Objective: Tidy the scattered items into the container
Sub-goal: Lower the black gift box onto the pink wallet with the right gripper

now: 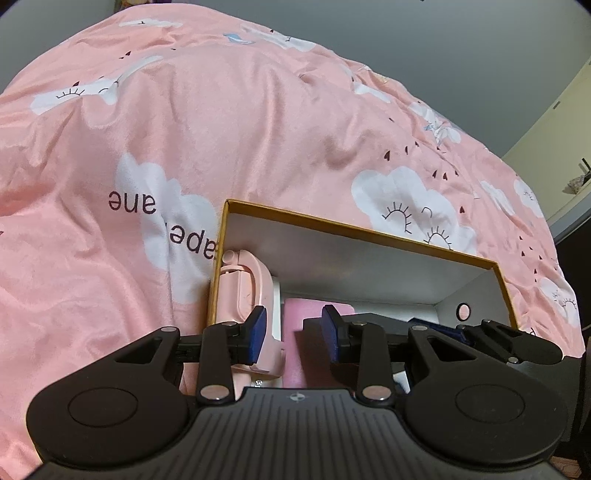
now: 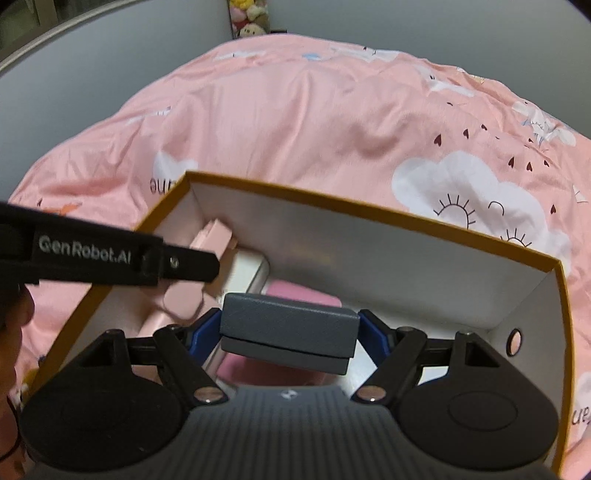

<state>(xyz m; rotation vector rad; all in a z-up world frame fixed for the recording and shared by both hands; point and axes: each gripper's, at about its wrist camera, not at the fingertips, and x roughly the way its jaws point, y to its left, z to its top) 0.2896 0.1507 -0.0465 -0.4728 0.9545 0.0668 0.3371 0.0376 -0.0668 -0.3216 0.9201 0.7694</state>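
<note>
A yellow-rimmed cardboard box [image 1: 351,226] with white inner walls lies on a pink bedspread; it also shows in the right wrist view [image 2: 369,206]. Inside it lie a pale pink folding device [image 1: 242,284], a white flat item [image 2: 245,275] and a darker pink item [image 1: 295,317]. My left gripper [image 1: 295,332] is open and empty, low over the box's near left part. My right gripper [image 2: 290,332] is shut on a small grey box [image 2: 288,325] and holds it above the inside of the container. The other gripper's black body [image 2: 110,258] crosses the left of that view.
The pink bedspread [image 1: 221,129] with white cloud prints surrounds the box on all sides. A grey wall lies behind the bed. Stuffed toys [image 2: 249,18] sit at the far edge. A small round hole [image 2: 515,338] marks the box's right wall.
</note>
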